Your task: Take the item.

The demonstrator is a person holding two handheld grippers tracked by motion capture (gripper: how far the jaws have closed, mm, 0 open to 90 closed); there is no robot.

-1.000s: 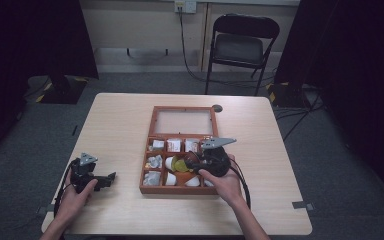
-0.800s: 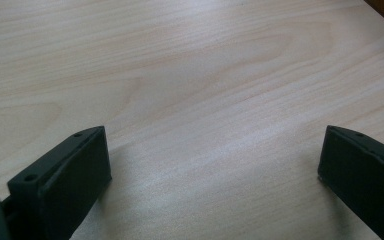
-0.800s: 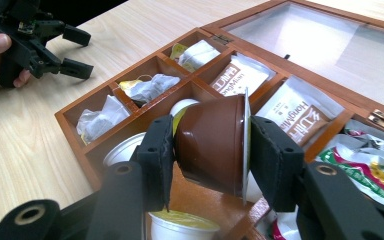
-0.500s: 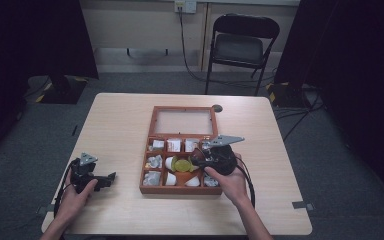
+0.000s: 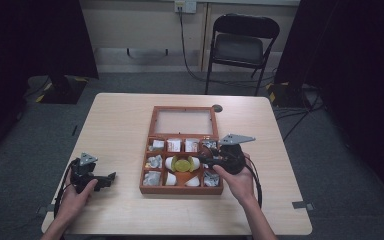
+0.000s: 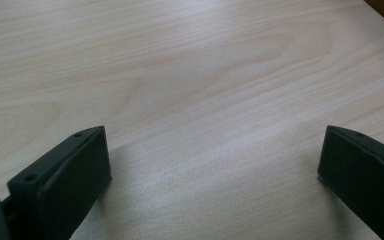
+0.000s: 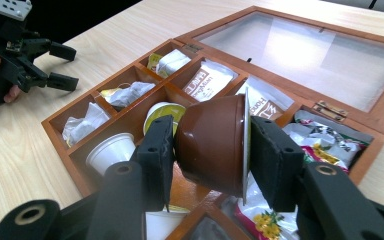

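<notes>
The right gripper is clamped on a small brown plastic capsule cup, one jaw on its base and the other against its flat rim, so the cup lies on its side just above the middle compartments of an open wooden compartment box. In the high view that gripper reaches in from the box's right side, held by the person's right hand.

Beneath and beside the held cup sit a yellow-lidded capsule and a white plastic capsule. The surrounding compartments hold white paper sachets, crumpled pale wrappers and a flower-printed packet. The box's glass-paned lid lies flat, opened toward the far edge of the surface.

The left gripper has its jaws wide apart with nothing between them, low over bare wood. In the high view it sits near the surface's front left corner, well apart from the box, in the person's left hand.

The light wooden surface also carries a small dark round disc near its far edge. Beyond stand a black folding chair, grey carpet and dark curtains.
</notes>
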